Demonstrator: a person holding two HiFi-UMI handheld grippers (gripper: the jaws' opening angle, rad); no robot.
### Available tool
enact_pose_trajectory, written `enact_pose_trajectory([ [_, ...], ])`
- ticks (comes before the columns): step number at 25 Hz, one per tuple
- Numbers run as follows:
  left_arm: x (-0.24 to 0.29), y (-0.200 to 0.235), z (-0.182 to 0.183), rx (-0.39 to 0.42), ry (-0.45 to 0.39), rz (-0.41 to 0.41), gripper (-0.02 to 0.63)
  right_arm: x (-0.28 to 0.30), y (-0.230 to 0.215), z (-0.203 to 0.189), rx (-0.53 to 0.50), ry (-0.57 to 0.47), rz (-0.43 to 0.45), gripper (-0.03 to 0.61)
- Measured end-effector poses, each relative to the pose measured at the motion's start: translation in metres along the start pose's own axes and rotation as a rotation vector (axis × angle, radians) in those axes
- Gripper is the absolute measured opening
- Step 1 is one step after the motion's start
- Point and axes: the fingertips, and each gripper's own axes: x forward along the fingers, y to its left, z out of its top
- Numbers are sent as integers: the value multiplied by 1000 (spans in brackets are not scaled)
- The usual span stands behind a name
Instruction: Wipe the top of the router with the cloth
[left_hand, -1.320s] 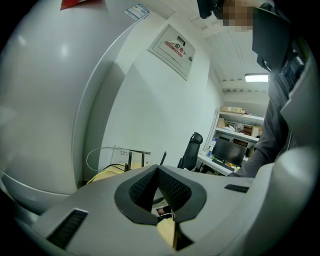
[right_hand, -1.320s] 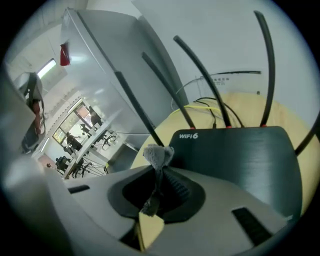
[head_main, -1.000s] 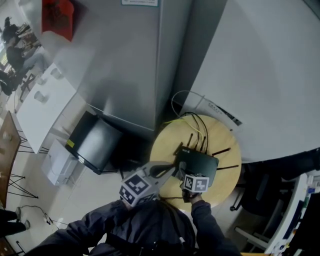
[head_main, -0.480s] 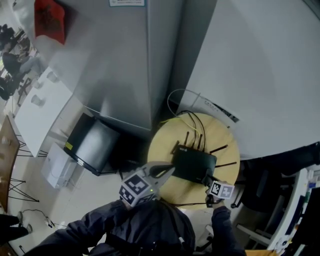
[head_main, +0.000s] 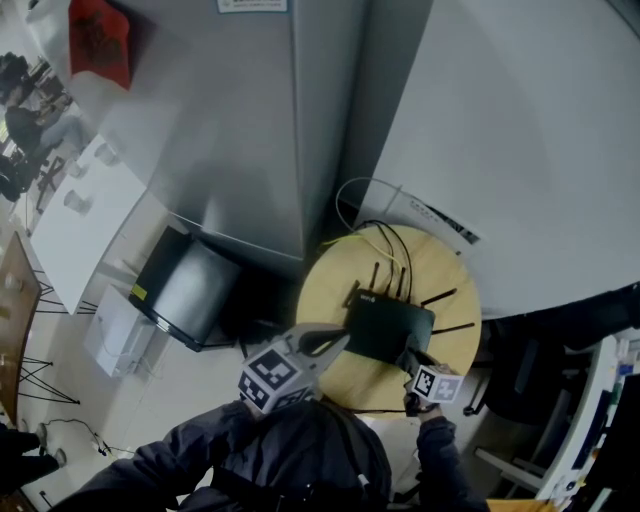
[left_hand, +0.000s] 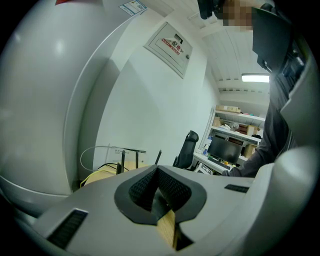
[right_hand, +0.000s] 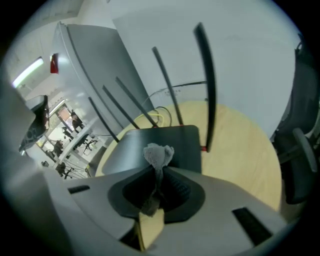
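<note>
Router (head_main: 388, 328), right tool (right_hand: 157, 175) clamped on cloth (right_hand: 159, 152), edged back leftward, left tool (left_hand: 156, 172) closed, unmoved

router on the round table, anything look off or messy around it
Nothing damaged or spilled. The black router lies flat on the round wooden table. Its thin black antennas splay at uneven angles, and loose white and yellow cables loop off the table's far edge.

Black, flat router (head_main: 390, 328): sits level on round wooden table (head_main: 448, 275), thin antennas raised and splayed along far edge. Small grey cloth (right_hand: 159, 154): bunched, pinched in right gripper (right_hand: 159, 175), poking up over router's near edge; contact unclear.
</note>
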Motion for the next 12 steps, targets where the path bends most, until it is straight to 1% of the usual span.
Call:
enact_pose_trajectory([
  [4, -2, -1, 1, -1, -3, 3, -6, 15, 77, -10, -95, -4, 152, 71],
  [8, -3, 0, 1, -1, -5, 10, -6, 30, 152, -33, -187, 52, 283, 71],
  [10, -4, 0, 1, 0, -4, 13, -6, 39, 175, -47, -208, 88, 316, 71],
  [12, -5, -1, 0, 3, -2, 17, -6, 49, 183, -60, -192, 124, 318, 71],
])
